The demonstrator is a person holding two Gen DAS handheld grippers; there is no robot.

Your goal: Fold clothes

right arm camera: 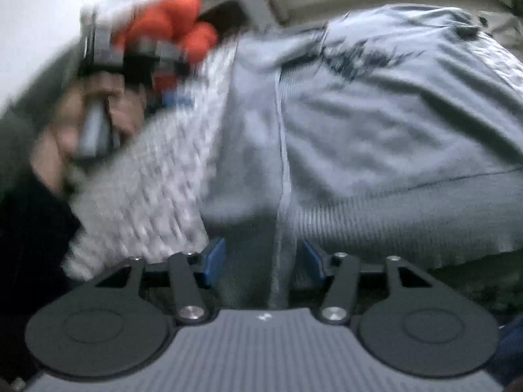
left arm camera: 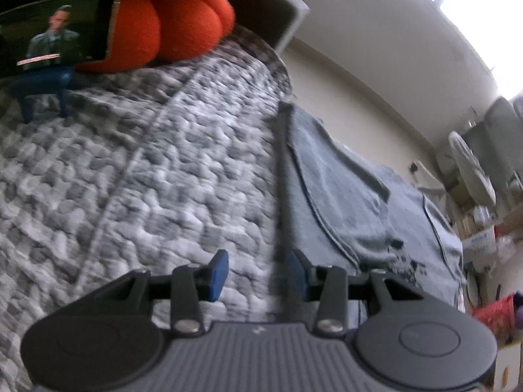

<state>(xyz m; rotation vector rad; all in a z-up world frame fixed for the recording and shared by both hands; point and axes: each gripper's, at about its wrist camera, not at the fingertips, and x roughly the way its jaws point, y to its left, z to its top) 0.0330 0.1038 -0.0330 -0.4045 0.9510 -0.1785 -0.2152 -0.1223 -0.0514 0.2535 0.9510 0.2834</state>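
A light blue sweatshirt (left arm camera: 359, 202) lies on a grey knitted blanket (left arm camera: 147, 170), an orange cushion (left arm camera: 170, 26) at the far end. The left gripper (left arm camera: 258, 272) and right gripper (right arm camera: 261, 263) each hover with fingers spread apart over the sweatshirt's edge, gripping nothing.

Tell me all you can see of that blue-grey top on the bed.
The top is a pale blue-grey sweatshirt of soft knit, with a ribbed hem, raised seams and a dark splashy print. It lies spread and rumpled on a grey-and-white checked blanket, partly folded over itself. The open right gripper straddles a fold of it; the open left gripper hovers at its edge. Contact is unclear in the blur.
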